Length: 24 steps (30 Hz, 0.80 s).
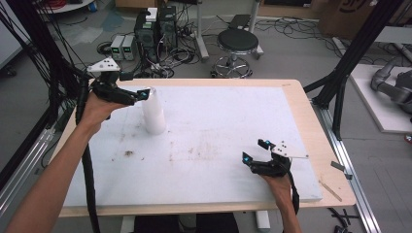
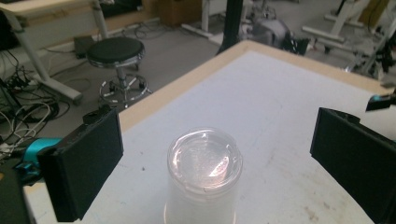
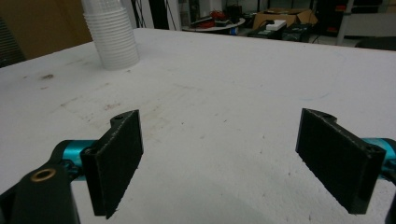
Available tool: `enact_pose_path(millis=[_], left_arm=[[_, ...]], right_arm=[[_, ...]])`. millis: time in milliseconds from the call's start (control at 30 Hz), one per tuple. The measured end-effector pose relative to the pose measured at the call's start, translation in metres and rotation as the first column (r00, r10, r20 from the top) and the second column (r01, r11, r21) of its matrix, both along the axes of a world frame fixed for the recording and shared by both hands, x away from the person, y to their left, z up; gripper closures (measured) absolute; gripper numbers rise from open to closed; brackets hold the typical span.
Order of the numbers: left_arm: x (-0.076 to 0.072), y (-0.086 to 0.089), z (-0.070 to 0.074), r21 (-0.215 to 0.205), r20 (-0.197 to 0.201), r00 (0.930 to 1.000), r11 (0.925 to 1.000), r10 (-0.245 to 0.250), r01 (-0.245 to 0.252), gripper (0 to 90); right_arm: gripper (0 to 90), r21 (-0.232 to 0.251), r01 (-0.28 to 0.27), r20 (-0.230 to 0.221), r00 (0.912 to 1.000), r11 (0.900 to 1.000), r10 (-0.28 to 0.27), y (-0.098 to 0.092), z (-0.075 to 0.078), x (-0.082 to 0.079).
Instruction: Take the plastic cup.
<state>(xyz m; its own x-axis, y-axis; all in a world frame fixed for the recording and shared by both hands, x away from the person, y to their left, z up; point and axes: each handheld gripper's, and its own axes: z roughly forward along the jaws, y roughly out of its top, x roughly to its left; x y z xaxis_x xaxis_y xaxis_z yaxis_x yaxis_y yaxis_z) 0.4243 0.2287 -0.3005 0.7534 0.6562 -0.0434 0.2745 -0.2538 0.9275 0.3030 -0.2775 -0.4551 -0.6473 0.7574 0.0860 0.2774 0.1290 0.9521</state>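
A stack of upside-down translucent white cups point(image 1: 154, 115) stands on the white board point(image 1: 218, 121) at the back left. My left gripper point(image 1: 144, 93) hovers at the top of the stack. In the left gripper view the stack point(image 2: 204, 179) sits between and below the wide-open jaws point(image 2: 219, 128), which do not touch it. My right gripper point(image 1: 255, 150) rests low over the board's front right, open with nothing between its fingers point(image 3: 223, 121). In the right gripper view the stack of cups point(image 3: 112, 37) stands far off at the upper left.
The board lies on a wooden table point(image 1: 318, 141) and has brown stains point(image 1: 128, 153) near its middle left. A thin wooden stick point(image 1: 330, 190) lies at the table's right front corner. A black stool point(image 1: 237, 43) and computer boxes point(image 1: 155, 29) stand on the floor beyond.
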Motion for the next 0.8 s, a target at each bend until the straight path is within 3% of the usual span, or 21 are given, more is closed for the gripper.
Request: enact_pose_path(millis=[100, 267, 367, 500, 567, 700, 800], left_arm=[[0.007, -0.004, -0.002, 0.004, -0.011, 0.9994, 0.9995, -0.032, 0.032, 2.5], [0.020, -0.009, -0.010, 0.092, -0.058, 0.9967, 0.9939, -0.056, 0.061, 2.5], [0.026, -0.011, -0.014, 0.116, -0.075, 0.9957, 0.9912, -0.054, 0.063, 2.5], [0.032, -0.015, -0.020, 0.170, -0.102, 0.9933, 0.9830, -0.054, 0.071, 2.5], [0.034, -0.017, -0.023, 0.175, -0.127, 0.9904, 0.9816, -0.055, 0.077, 2.5], [0.038, -0.020, -0.030, 0.222, -0.175, 0.9831, 0.9707, -0.055, 0.093, 2.5], [0.039, -0.022, -0.033, 0.249, -0.189, 0.9811, 0.9641, -0.044, 0.091, 2.5]], right_arm=[[14.9, 0.003, 0.001, 0.000, 1.0000, 1.000, -0.001, 0.000, 0.000, 0.001], [14.9, -0.001, 0.005, 0.005, 1.0000, 1.000, -0.005, 0.000, 0.000, 0.000], [14.9, -0.002, 0.010, 0.008, 0.9999, 1.000, -0.010, 0.000, 0.000, 0.000], [14.9, -0.001, 0.010, -0.001, 0.9999, 1.000, -0.010, 0.000, 0.000, 0.001], [14.9, 0.001, 0.011, -0.006, 0.9999, 1.000, -0.011, 0.000, 0.000, 0.001], [14.9, 0.000, 0.014, -0.004, 0.9999, 1.000, -0.014, 0.000, 0.000, 0.000], [14.9, 0.000, 0.014, -0.005, 0.9999, 1.000, -0.014, 0.000, 0.000, 0.001]])
